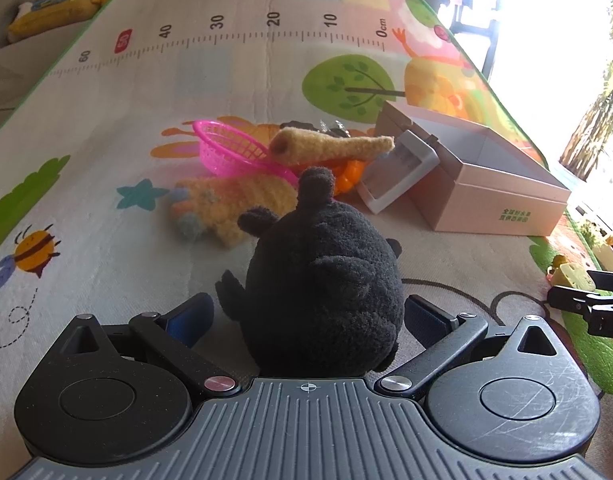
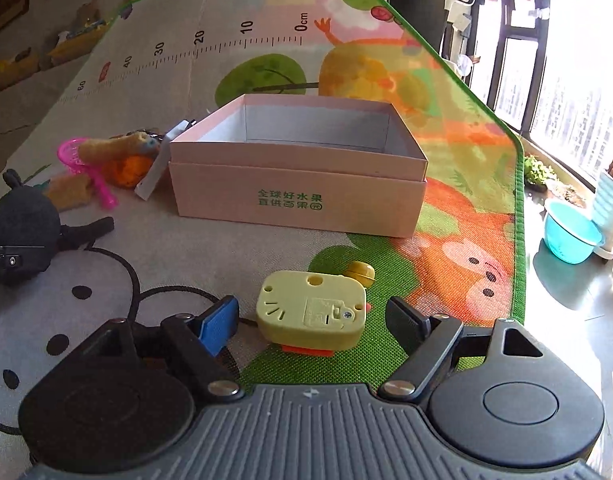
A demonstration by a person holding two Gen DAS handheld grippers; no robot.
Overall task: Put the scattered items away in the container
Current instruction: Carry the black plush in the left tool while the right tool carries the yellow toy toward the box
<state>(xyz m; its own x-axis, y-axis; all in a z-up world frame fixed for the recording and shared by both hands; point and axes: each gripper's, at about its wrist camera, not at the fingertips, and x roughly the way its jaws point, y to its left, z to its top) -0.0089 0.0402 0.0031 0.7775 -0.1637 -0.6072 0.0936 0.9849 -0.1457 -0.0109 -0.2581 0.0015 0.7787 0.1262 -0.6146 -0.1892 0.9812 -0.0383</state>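
Note:
A black plush toy [image 1: 322, 272] sits on the play mat between the fingers of my left gripper [image 1: 310, 312]. The gripper is open, and mat shows between the left pad and the plush's body. A yellow plastic toy [image 2: 310, 312] lies on its side inside my open right gripper [image 2: 312, 316], with a gap on both sides. The empty pink cardboard box [image 2: 298, 188] stands just beyond it. To the left of the box [image 1: 498, 200] lie a pink basket [image 1: 234, 152], a tan knitted tube [image 1: 334, 144], a yellow knitted piece [image 1: 230, 204], an orange toy [image 1: 350, 174] and a white tray [image 1: 398, 172] leaning on the box.
The mat's green edge [image 2: 518, 208] runs down the right side, with bare floor beyond it. A blue basin [image 2: 570, 236] and plant pots stand there by the bright window. Stuffed toys [image 1: 50, 4] lie off the mat at the far left.

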